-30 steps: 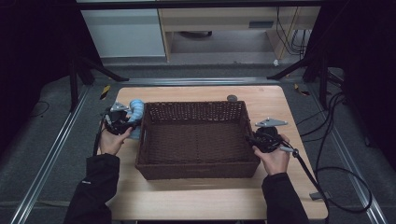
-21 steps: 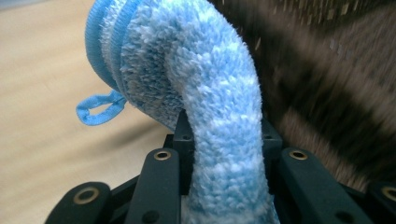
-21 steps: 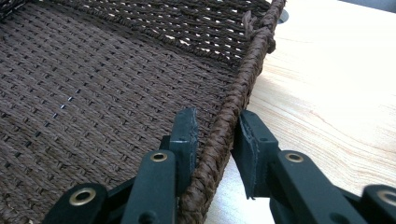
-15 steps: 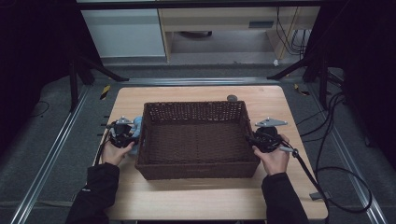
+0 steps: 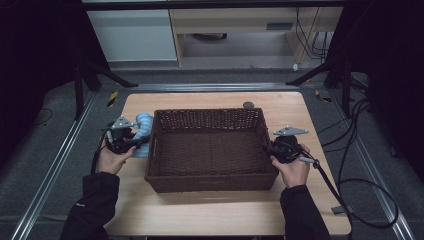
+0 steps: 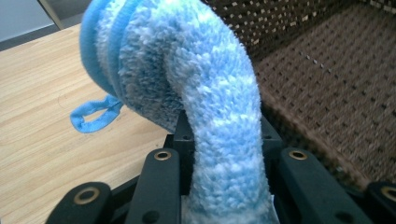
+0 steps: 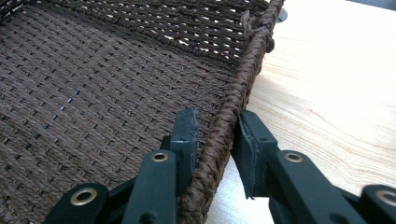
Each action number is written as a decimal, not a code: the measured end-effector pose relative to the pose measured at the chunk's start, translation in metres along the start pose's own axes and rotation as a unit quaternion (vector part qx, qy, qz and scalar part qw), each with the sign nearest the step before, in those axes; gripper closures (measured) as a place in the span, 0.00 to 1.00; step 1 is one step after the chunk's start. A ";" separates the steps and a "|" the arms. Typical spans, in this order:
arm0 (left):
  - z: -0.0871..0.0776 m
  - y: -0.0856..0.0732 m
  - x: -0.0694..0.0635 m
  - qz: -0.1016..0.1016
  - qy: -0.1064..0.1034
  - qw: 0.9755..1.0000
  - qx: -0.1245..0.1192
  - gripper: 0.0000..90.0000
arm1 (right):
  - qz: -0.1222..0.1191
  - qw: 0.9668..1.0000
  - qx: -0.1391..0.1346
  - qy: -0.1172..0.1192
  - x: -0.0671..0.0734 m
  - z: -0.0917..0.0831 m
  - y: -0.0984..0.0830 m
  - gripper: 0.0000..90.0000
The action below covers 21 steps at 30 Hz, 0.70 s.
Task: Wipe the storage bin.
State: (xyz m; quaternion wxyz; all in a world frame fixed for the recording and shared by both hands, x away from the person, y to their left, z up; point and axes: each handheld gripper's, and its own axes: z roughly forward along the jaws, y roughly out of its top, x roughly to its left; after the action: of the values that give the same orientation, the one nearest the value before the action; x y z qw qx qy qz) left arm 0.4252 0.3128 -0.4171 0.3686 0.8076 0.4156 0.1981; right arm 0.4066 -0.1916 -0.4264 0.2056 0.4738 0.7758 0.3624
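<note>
At nine o'clock of the wicker basket (image 5: pixel 210 150), just outside its left wall, you hold the fluffy blue sock (image 5: pixel 142 131) in your left gripper (image 5: pixel 121 140). Its jaws pinch the sock low down, so the rest of it arches up and over the pads; the left gripper view shows the striped pile (image 6: pixel 205 102) rising between the black jaws, with a small blue loop (image 6: pixel 93 114) hanging toward the wooden table (image 6: pixel 42 116). That low hold probably leaves the bulk free to drop into the basket once you carry it over the rim toward three o'clock.

Your right gripper (image 5: pixel 286 147) sits at three o'clock of the basket, jaws straddling the braided rim (image 7: pixel 229 121), one pad inside, one outside, closed against the weave. You seem to be steadying the basket so it cannot slide while the sock comes in.
</note>
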 end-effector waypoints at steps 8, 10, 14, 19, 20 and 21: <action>0.017 -0.032 -0.008 -0.006 -0.024 0.999 0.041 0.77 | 0.004 1.000 -0.001 -0.001 0.000 0.000 0.000 0.79; 0.021 -0.039 -0.010 -0.009 -0.030 0.998 0.049 0.77 | 0.005 1.000 -0.002 -0.001 0.000 0.000 0.000 0.79; 0.026 -0.045 -0.010 -0.012 -0.035 0.997 0.066 0.77 | 0.008 1.000 -0.003 -0.001 0.000 0.000 0.000 0.79; 0.014 -0.036 -0.007 -0.015 -0.026 0.999 0.035 0.77 | 0.008 1.000 -0.004 -0.002 0.000 0.000 0.000 0.79; 0.009 -0.032 -0.006 -0.014 -0.026 0.999 0.023 0.77 | 0.008 1.000 -0.004 -0.002 0.000 0.001 0.000 0.79; 0.003 -0.027 -0.006 -0.009 -0.022 1.000 0.012 0.77 | 0.007 1.000 -0.004 -0.002 0.000 0.001 0.001 0.79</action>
State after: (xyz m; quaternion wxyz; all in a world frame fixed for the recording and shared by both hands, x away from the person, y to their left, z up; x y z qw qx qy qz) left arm 0.4094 0.3172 -0.4398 0.3697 0.8121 0.4173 0.1721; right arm 0.4075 -0.1911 -0.4264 0.2065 0.4796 0.7704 0.3658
